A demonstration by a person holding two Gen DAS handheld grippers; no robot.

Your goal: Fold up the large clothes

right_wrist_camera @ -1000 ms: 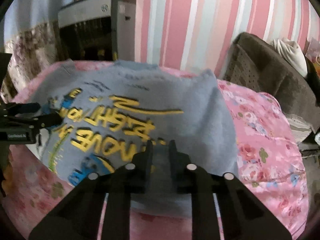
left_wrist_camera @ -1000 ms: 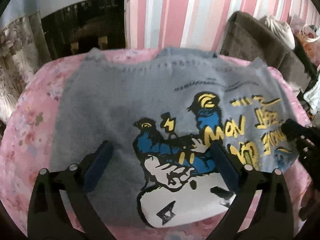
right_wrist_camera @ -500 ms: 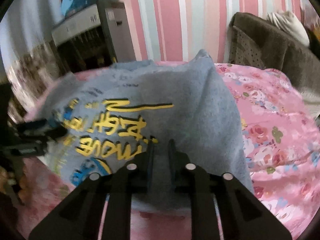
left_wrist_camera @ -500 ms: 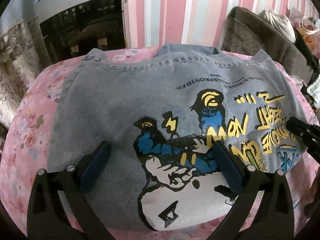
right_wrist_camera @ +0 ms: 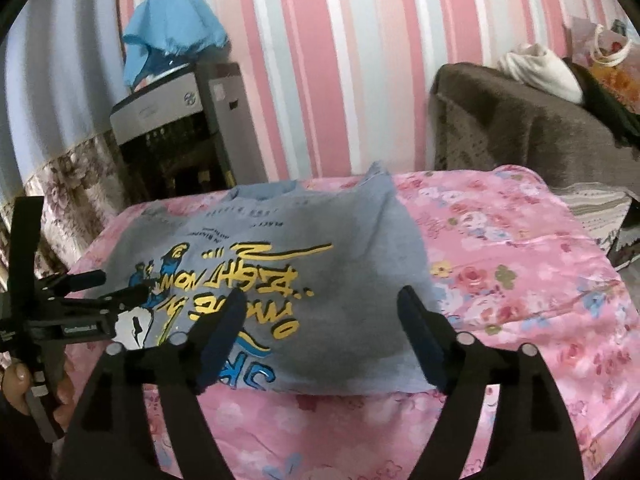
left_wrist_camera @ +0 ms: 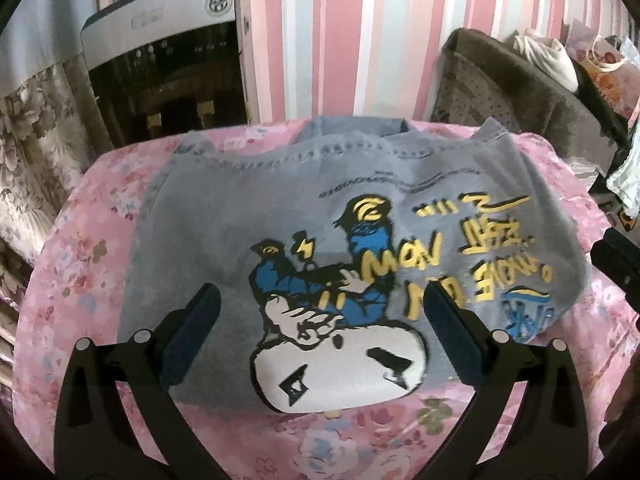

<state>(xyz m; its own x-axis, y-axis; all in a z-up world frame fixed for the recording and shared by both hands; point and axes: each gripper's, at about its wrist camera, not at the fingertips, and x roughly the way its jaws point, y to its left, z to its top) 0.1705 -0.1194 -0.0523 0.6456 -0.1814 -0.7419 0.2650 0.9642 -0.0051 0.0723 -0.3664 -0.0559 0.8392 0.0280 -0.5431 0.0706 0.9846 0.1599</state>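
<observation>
A grey-blue garment (left_wrist_camera: 280,200) with a cartoon print and yellow lettering lies folded flat on a pink floral cover (left_wrist_camera: 92,280). My left gripper (left_wrist_camera: 320,287) hovers open above the garment's near edge, over the cartoon print, with nothing pinched. In the right wrist view the same garment (right_wrist_camera: 340,240) lies under my right gripper (right_wrist_camera: 322,292). Its jaws are opening and stand wide over the near right edge, pads off the cloth. The left gripper (right_wrist_camera: 122,284) shows at that view's left, and the right gripper's finger (left_wrist_camera: 616,256) at the left view's right edge.
A silver and black appliance (left_wrist_camera: 160,52) stands behind the bed at the left, with a blue cloth (right_wrist_camera: 172,48) on top. A brown armchair (right_wrist_camera: 520,120) with a white bundle (right_wrist_camera: 540,68) sits at the back right. A person's hand (right_wrist_camera: 16,384) holds the left gripper's handle.
The right gripper was shut on the garment's near edge and now stands open, with the cloth lying flat. Both grippers have drawn back and up a little.
</observation>
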